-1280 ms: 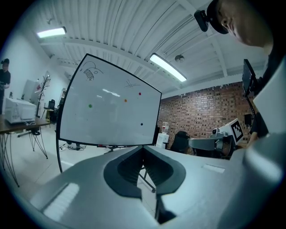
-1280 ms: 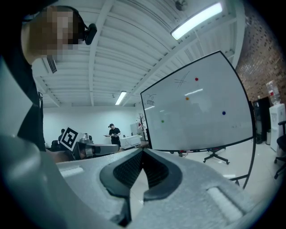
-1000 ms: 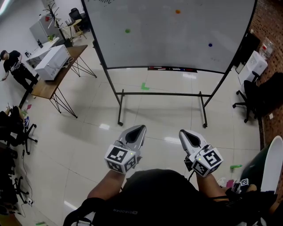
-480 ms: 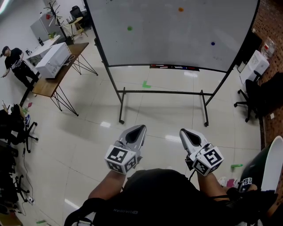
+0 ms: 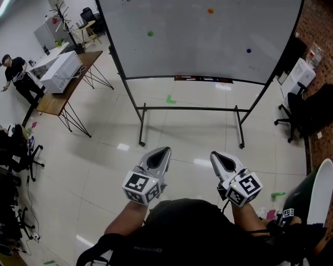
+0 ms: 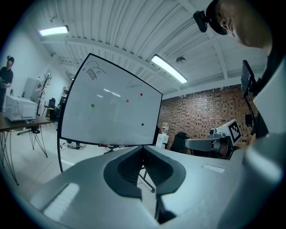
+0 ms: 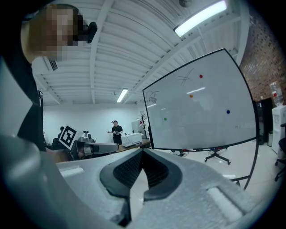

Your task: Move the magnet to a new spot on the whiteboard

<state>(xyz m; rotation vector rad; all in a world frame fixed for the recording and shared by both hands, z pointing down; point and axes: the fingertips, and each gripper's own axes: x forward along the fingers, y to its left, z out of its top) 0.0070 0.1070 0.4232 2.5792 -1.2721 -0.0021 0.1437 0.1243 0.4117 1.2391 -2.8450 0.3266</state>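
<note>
The left gripper (image 5: 166, 150) and the right gripper (image 5: 214, 155) are both empty, with their tips pressed together. They are held low, well apart from the whiteboard (image 5: 197, 47). On the board sit a green magnet (image 5: 150, 34), an orange magnet (image 5: 210, 10) and a blue magnet (image 5: 248, 51). A red magnet (image 6: 141, 94) near the top shows only in the gripper views. So does a scribble (image 6: 93, 73) in the upper corner, too faint to read. The print on the person's dark shirt (image 5: 177, 223) is too small to read. Only the head view shows the pens (image 5: 203, 79) on the board's ledge.
</note>
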